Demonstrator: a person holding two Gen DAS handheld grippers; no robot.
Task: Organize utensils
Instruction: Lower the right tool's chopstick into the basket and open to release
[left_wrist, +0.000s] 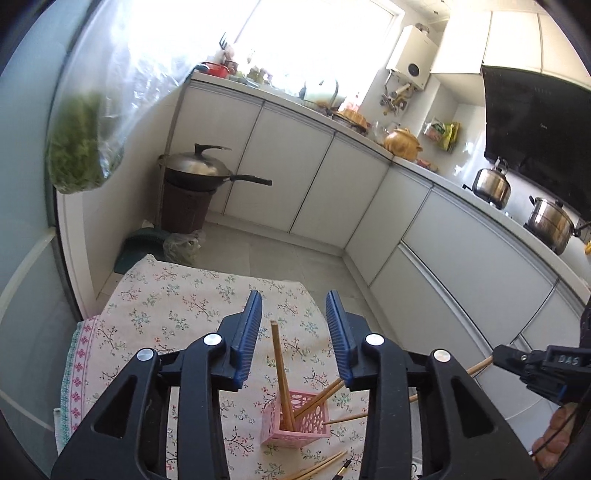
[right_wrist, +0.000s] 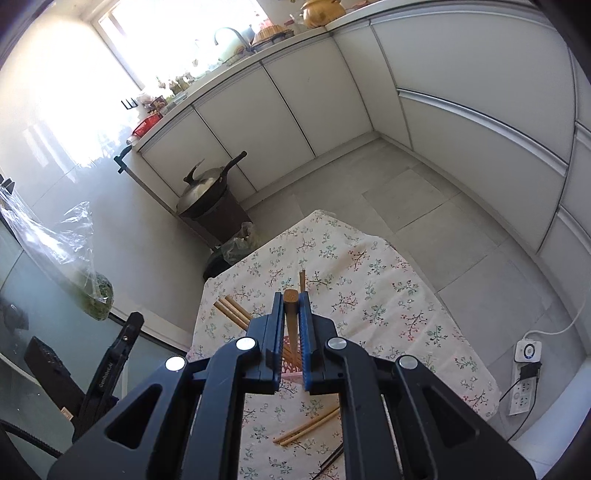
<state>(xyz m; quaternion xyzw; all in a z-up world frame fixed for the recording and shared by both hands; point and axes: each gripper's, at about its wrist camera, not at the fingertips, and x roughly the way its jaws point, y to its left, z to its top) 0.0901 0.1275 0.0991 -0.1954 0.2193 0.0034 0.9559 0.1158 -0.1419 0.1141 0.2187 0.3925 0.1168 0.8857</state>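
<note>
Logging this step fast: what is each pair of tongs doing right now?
Left tongs: open, holding nothing, above the pink holder.
Right tongs: closed on a wooden chopstick.

Pink basket (right_wrist: 290, 356) in right wrist view mostly hidden behind right tool (right_wrist: 291, 314); only sliver shows between blue pads. Lower part of chopstick (right_wrist: 291, 317) clamped there lost behind tool body. Loose chopsticks (left_wrist: 317, 467) at bottom centre of left wrist view cut off by frame edge. Right tool body (left_wrist: 535, 365) in left wrist view runs off right edge; hand (left_wrist: 554, 439) behind it partly cut off. Green bag (left_wrist: 83, 147) at upper left blurred. Items on far sill washed out by window glare.
</note>
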